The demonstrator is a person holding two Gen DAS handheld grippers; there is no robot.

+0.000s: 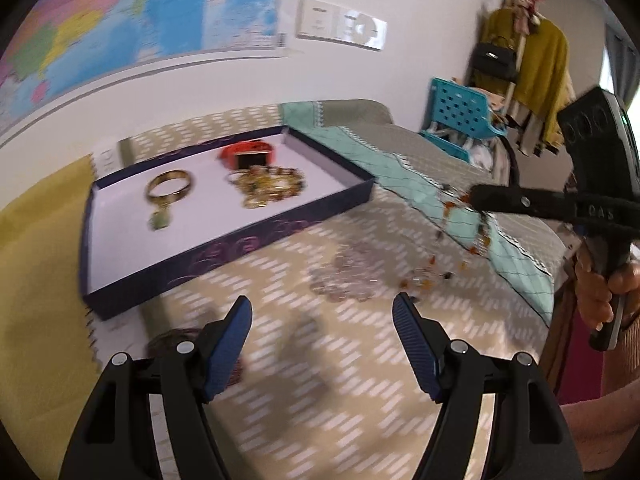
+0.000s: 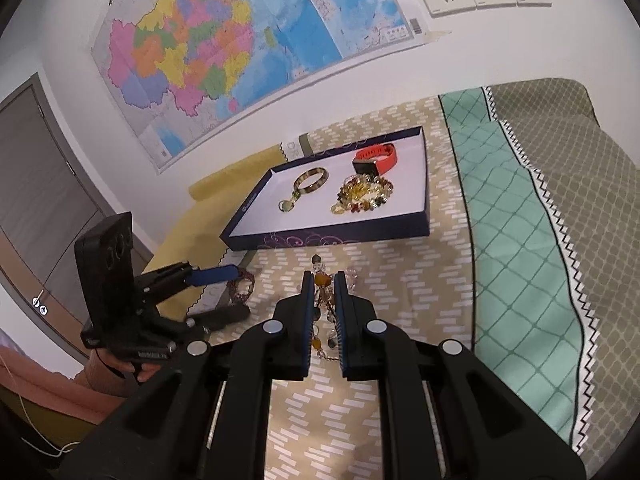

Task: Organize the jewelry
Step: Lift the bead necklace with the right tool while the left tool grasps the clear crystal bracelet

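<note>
A dark blue tray [image 2: 332, 237] with a white floor lies on the bed and holds a gold-green bangle [image 2: 311, 181], a heap of yellow beads [image 2: 362, 196] and an orange watch [image 2: 376, 157]; it also shows in the left wrist view [image 1: 224, 248]. My right gripper [image 2: 323, 280] is shut on an amber bead necklace [image 2: 323, 282], which hangs above the bed in the left wrist view [image 1: 460, 236]. My left gripper [image 1: 322, 312] is open and empty above the bed. A dark red bead bracelet [image 2: 243, 286] lies by its fingertip. A clear bead bracelet [image 1: 348, 276] lies on the cover.
The bed has a beige patterned cover [image 2: 360, 420], a yellow cloth [image 1: 36, 280] on the left and a teal and grey quilt [image 2: 528, 240] on the right. A map [image 2: 224, 52] hangs on the wall. A blue rack [image 1: 464, 120] and hanging clothes [image 1: 532, 76] stand beyond the bed.
</note>
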